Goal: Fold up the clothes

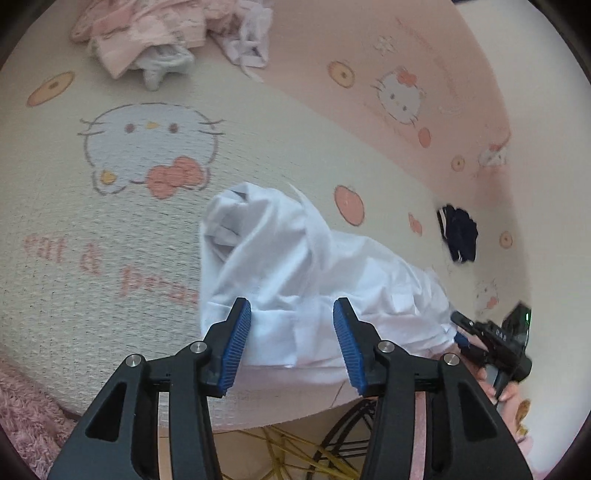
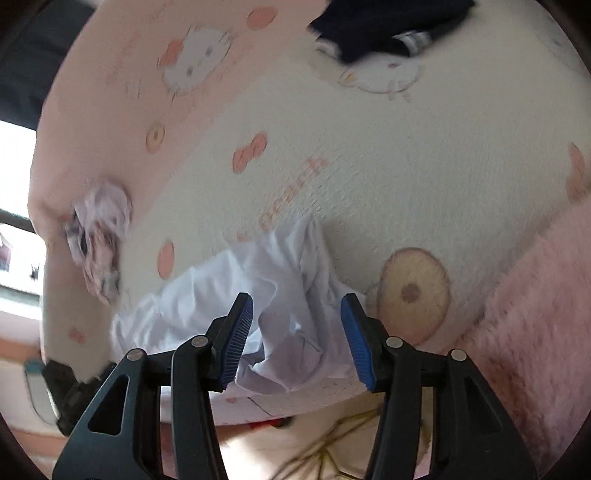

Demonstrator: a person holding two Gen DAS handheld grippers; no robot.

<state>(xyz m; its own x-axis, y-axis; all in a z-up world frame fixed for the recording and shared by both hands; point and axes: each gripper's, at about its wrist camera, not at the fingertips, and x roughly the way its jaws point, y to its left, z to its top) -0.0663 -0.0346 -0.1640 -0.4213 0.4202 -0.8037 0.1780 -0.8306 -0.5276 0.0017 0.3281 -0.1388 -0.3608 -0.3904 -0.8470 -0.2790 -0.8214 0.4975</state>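
Observation:
A crumpled white garment [image 1: 295, 258] lies near the front edge of a bed covered by a cream and pink cartoon-cat sheet [image 1: 110, 206]. My left gripper [image 1: 291, 306] hovers over the garment's near end, jaws open, with white cloth showing in the gap and the blue pads [image 1: 238, 339] not pressing on it. My right gripper [image 2: 297, 299] is open over the other end of the same garment [image 2: 221, 288], with a fold of cloth between the fingers. The right gripper [image 1: 491, 339] also shows in the left wrist view, held by a hand at the garment's right end.
A pile of pink and white clothes [image 1: 147, 33] sits at the far side of the bed. A dark navy garment [image 1: 458, 232] lies to the right, and a lilac crumpled piece [image 2: 99, 236] near the bed's edge. A fluffy pink blanket [image 2: 535, 314] borders the sheet. Floor shows below the front edge.

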